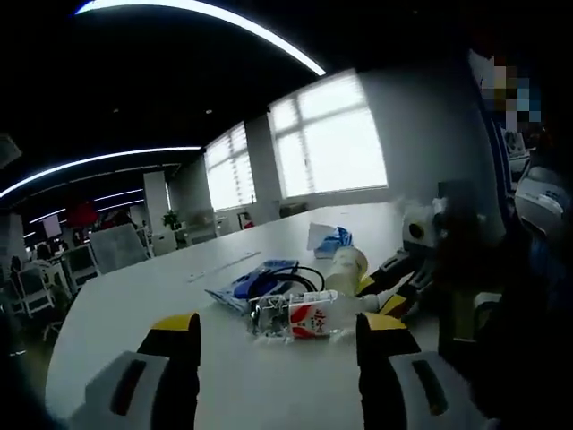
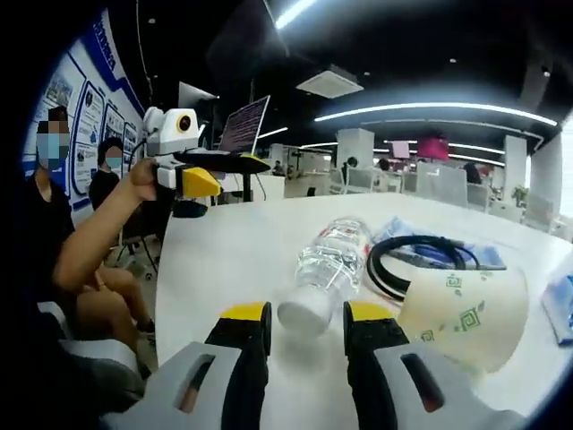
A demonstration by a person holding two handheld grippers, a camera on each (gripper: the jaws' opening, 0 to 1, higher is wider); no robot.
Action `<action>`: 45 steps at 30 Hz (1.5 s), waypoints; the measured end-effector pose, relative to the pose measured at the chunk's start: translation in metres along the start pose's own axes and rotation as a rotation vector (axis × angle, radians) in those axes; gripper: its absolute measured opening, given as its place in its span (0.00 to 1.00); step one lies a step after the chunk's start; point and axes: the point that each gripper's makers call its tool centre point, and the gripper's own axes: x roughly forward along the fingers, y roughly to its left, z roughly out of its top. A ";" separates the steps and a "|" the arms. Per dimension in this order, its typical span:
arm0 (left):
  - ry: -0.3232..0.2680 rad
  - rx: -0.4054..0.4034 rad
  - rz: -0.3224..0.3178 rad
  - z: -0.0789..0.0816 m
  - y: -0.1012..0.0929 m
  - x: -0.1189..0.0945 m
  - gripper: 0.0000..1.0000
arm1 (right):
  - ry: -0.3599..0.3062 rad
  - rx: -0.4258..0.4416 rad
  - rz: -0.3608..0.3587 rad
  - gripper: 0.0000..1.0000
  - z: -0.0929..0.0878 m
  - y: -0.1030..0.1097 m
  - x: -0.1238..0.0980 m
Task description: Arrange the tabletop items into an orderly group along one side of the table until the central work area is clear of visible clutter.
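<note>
Clear plastic, light and slick — the bottle (image 2: 329, 269) lies on its side mid-bench, cap end just ahead of the right gripper (image 2: 304, 345), its fingers apart and empty. Best pinched at the neck. Rightward, a paper cup (image 2: 461, 309) and black cable (image 2: 416, 260) crowd it. The left gripper (image 1: 277, 354) hangs open.

From the left gripper view we look low across the table (image 1: 269, 385) toward windows; opposite, close in, we share the bottle (image 2: 327, 269).
</note>
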 end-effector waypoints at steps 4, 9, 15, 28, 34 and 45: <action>-0.003 -0.004 0.016 0.002 -0.002 -0.001 0.79 | 0.078 0.046 -0.082 0.27 -0.053 0.009 -0.023; -0.058 -0.043 0.079 0.010 0.010 -0.016 0.86 | 0.170 0.095 -0.105 0.27 -0.102 0.024 -0.022; -0.095 -0.127 0.138 0.014 0.013 -0.022 0.87 | 0.197 0.159 -0.188 0.22 -0.122 0.022 -0.017; -0.089 -0.119 0.144 0.010 0.011 -0.028 0.86 | 0.136 0.200 -0.182 0.20 -0.114 0.016 -0.031; -0.083 -0.119 0.137 0.005 0.009 -0.023 0.84 | 0.116 0.167 -0.174 0.20 -0.099 0.017 -0.036; -0.076 -0.110 0.122 0.004 0.006 -0.017 0.83 | 0.043 0.134 -0.158 0.20 -0.062 0.019 -0.046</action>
